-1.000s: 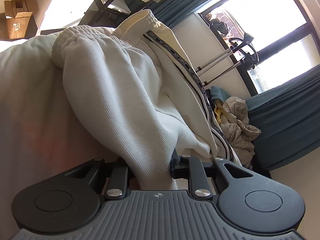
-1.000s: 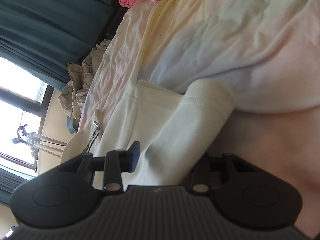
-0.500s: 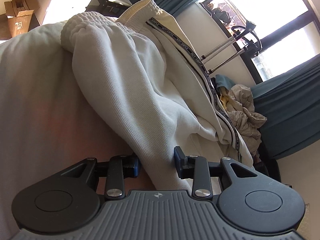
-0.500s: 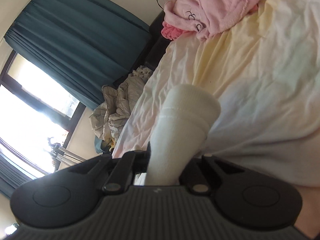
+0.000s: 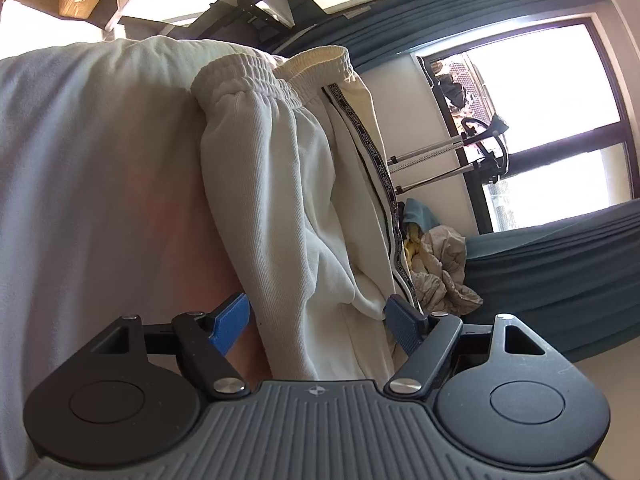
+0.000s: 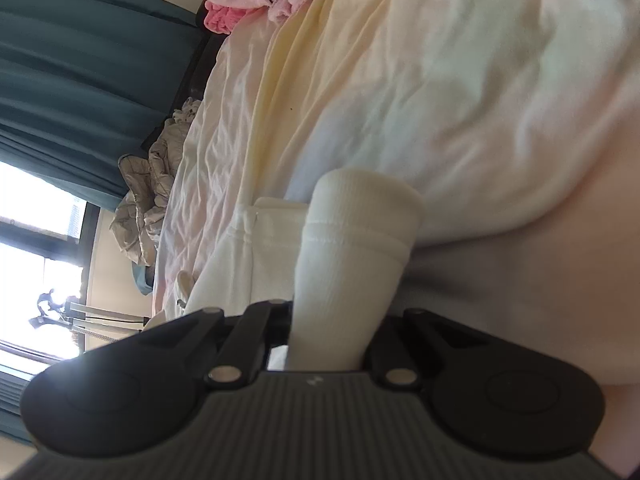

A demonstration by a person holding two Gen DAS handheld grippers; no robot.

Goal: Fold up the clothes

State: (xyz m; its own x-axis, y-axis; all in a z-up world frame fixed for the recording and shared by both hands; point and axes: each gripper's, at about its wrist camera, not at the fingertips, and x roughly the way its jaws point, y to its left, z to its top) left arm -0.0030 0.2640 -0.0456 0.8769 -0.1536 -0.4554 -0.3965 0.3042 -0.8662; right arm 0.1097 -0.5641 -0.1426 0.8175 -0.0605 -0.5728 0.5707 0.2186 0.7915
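Your left gripper (image 5: 316,320) has just opened, releasing the sweatpants (image 5: 288,208); right gripper (image 6: 328,344) clenches the cuff (image 6: 356,240). Pulling now probably undoes the fold.

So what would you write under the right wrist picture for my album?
Right gripper pinching a folded white trouser leg above a rumpled pale bedsheet.

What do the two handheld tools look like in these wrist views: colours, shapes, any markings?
The left tool has a grey ribbed body with a small crosshair mark, round black discs either side, black linkage arms with silver rivets, and blue textured pads. The right tool looks alike; its pads are hidden.
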